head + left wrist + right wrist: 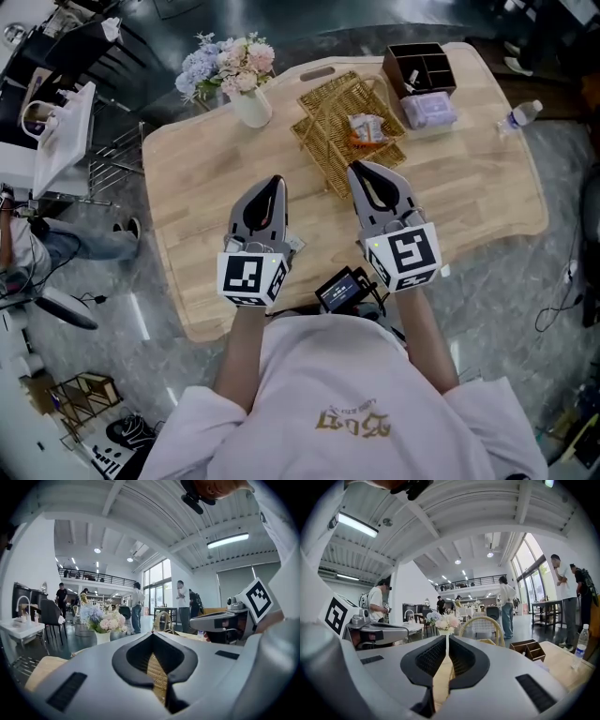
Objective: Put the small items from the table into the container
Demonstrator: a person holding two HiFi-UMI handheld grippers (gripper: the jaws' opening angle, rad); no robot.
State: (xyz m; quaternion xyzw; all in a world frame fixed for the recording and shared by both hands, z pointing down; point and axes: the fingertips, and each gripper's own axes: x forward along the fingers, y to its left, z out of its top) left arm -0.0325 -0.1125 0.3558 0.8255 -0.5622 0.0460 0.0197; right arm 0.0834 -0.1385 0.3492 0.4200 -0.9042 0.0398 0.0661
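Here the left gripper [276, 184] and the right gripper [357, 170] are held side by side over the near part of the wooden table [469, 206]. Each has its jaws together with nothing between them. Just beyond the right gripper lies the wicker basket [330, 108], with a snack packet [366, 129] inside. A purple packet [428, 111] rests on the table touching the brown box [418, 67], to the right of the basket. A vase of flowers [249, 101] stands to the basket's left.
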